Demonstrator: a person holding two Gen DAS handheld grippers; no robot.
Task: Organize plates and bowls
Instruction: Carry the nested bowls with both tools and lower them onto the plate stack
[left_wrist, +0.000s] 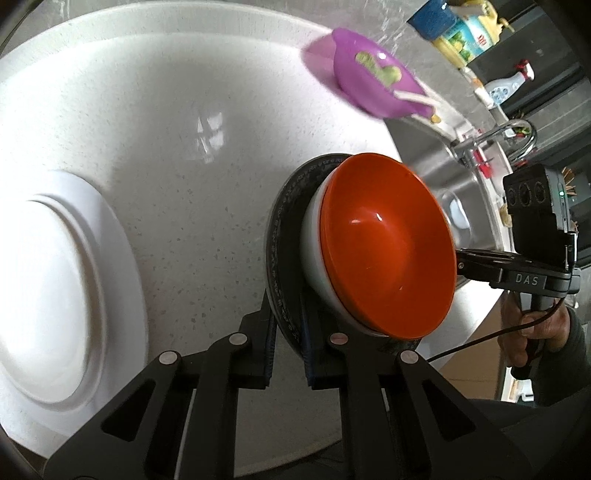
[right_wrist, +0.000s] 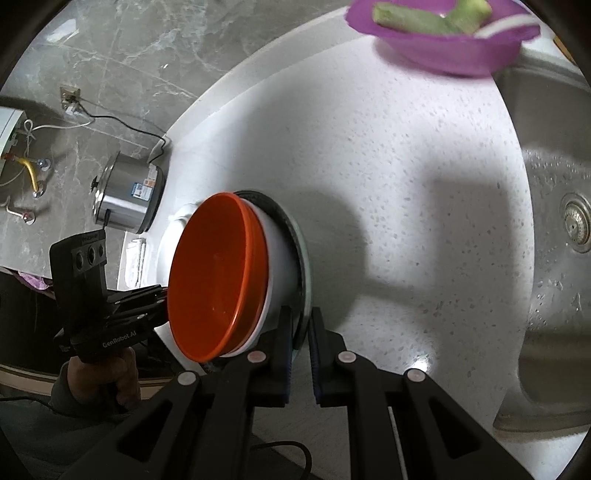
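Plates and bowls sit gathered in one stack held between the two tools: an orange bowl (left_wrist: 388, 247) nested in a white bowl (left_wrist: 314, 254), both resting on a dark patterned plate (left_wrist: 280, 236). Nearest each camera, the left gripper (left_wrist: 286, 354) pinches the plate's rim on one side, its fingers narrowed onto the edge; the right gripper (right_wrist: 301, 354) does the same on the opposite side, so the plate lies straight ahead of both tools and is shared evenly between them. Whether the stack rests on the speckled white countertop (left_wrist: 192, 155) or hangs just above it, I cannot tell.

Beside the left gripper, on its outer side, lies a large white plate (left_wrist: 62, 295), flat on the countertop and apart from the stack; that looks the likely landing spot, and nothing stands between the two. Beyond the right gripper, the steel sink (right_wrist: 554, 229) drops away at the counter's edge, a hazard if the stack drifts that way. Farther back, a purple bowl (left_wrist: 373, 81) holding green scraps sits near the sink, well clear. A steel pot (right_wrist: 127, 199) stands beyond the white plate in the right view.
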